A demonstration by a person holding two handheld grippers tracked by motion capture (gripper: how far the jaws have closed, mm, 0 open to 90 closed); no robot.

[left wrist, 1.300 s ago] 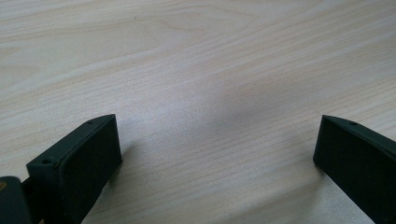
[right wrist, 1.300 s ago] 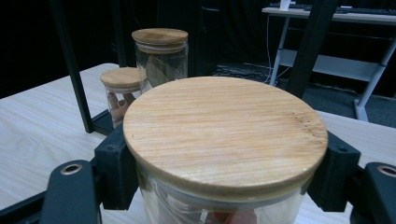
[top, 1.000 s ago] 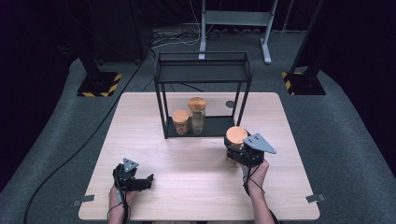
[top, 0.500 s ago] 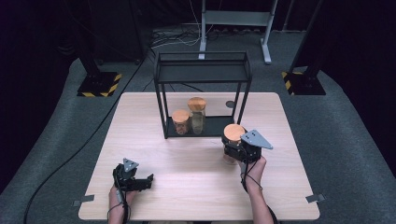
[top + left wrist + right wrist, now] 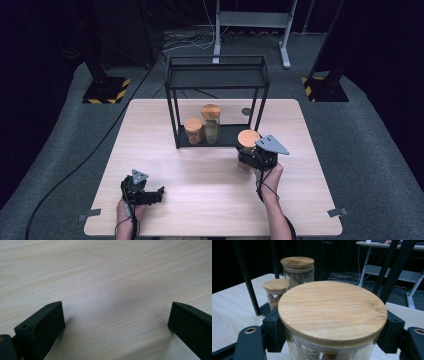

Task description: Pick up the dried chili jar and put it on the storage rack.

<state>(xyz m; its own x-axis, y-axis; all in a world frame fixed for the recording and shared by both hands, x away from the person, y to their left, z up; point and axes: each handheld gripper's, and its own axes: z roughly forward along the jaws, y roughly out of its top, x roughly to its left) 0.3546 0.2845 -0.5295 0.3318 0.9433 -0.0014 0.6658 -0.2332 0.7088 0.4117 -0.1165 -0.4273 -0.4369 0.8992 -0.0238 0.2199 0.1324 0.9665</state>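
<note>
1. The table [image 5: 150,150] is a pale wood-grain rectangle with a smooth matte top, standing on grey carpet; its fine streaked grain fills the space between the jaws in the left gripper view.
2. The rack [image 5: 217,80], a boxy frame of thin black metal bars with a dark base shelf, stands at the table's 12 o'clock edge.
3. Two round glass jars with flat bamboo lids sit on that base shelf: the tall jar [image 5: 211,123] and, touching or just beside it at its 9 o'clock, the short jar [image 5: 193,129]. Both have brownish contents that are too blurred to identify.
4. The held jar [image 5: 247,145], also clear glass under a wide striped bamboo disc, sits just outside the rack's front corner post, at about 3 o'clock from the table's centre. In the right gripper view, the rack's black posts rise just behind it, with the other two jars beyond.
5. The right gripper [image 5: 256,157], black with a grey three-cornered plate on top, is clamped on the glass of the held jar just under the lid, one jaw on either side.
6. The left gripper [image 5: 145,194] rests at the table's 7 o'clock, its blocky black jaws spread wide over bare wood, grasping nothing.
7. No writing is legible on any item.
</note>
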